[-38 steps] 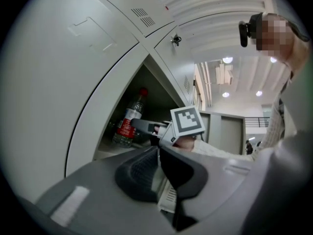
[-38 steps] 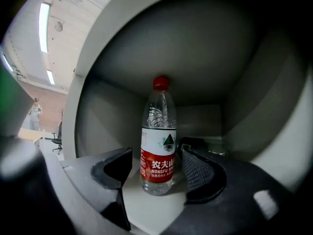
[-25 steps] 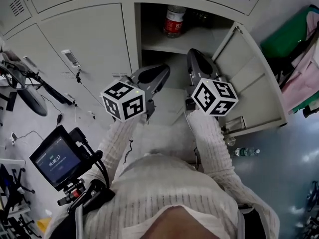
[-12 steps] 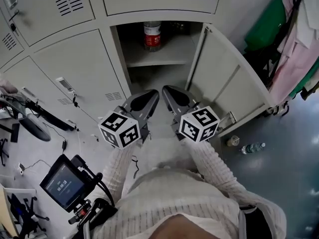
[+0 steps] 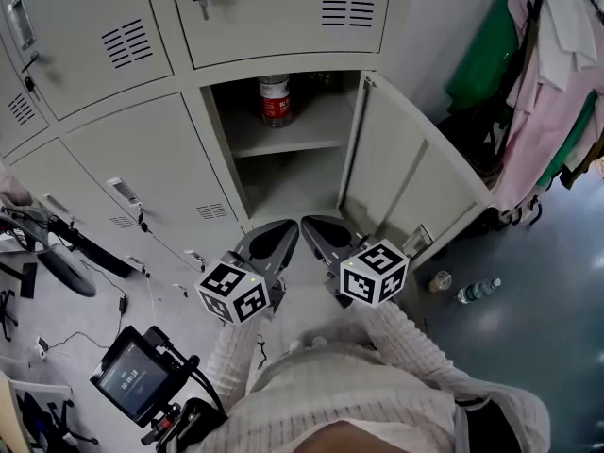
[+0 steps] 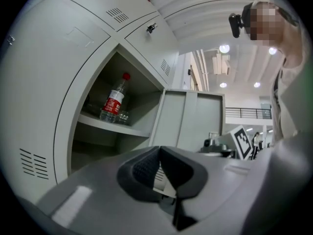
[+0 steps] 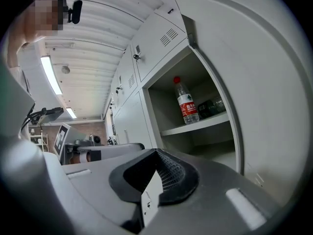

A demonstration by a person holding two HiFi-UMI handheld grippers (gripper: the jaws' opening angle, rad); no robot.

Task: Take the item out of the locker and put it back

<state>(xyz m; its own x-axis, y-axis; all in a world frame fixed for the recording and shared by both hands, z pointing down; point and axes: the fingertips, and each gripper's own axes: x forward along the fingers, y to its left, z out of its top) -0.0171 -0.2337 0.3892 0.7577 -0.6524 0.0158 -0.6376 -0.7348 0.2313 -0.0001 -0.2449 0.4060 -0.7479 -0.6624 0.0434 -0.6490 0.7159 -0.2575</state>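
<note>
A water bottle [image 5: 275, 100] stands upright, red cap uppermost, on the open locker's [image 5: 377, 163] upper shelf [image 5: 311, 125] as the left gripper [image 5: 279, 232] and right gripper [image 5: 321, 230] hang outside, jaws closed, empty.

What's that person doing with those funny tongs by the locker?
A person stands at an open locker with tongs in each hand. A bottle with a red label stands on the shelf inside. The left tongs and right tongs are both shut and hold nothing. They sit low, side by side, below the shelf and well apart from the bottle. Nobody is touching the bottle right now.
</note>
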